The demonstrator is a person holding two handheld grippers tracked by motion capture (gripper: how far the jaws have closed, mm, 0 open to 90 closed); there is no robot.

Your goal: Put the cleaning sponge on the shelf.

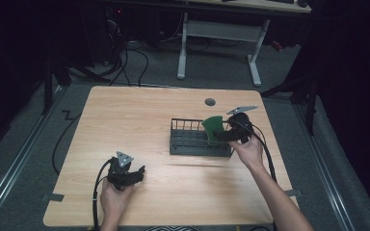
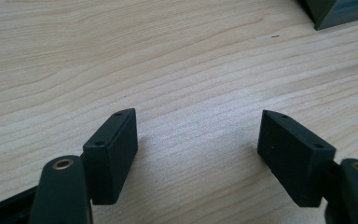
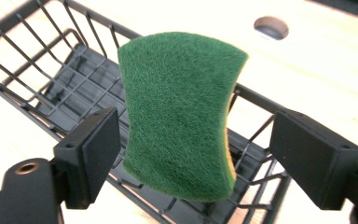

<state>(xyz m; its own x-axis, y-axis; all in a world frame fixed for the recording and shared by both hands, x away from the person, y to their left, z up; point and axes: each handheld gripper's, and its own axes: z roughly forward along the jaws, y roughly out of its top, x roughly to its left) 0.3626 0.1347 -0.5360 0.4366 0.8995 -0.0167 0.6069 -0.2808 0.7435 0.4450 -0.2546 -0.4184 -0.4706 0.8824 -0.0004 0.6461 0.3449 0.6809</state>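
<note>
A green scouring sponge (image 3: 179, 112) with a yellow underside stands on edge at the right end of a black wire rack (image 1: 188, 143). My right gripper (image 1: 225, 135) reaches in from the right, and its jaws straddle the sponge (image 1: 213, 127). In the right gripper view the right gripper (image 3: 193, 135) is open: the left jaw is at the sponge's edge and a clear gap separates the right jaw from it. I cannot tell whether the sponge rests on the rack (image 3: 51, 46). My left gripper (image 1: 134, 174) lies low over the table near the front left, open, and the left gripper (image 2: 198, 135) has bare wood between its jaws.
The wooden table (image 1: 139, 115) has a round cable hole (image 1: 210, 102) behind the rack. A corner of the rack (image 2: 340, 11) lies up and to the right of the left gripper. A white desk frame (image 1: 219, 33) stands on the floor beyond the table.
</note>
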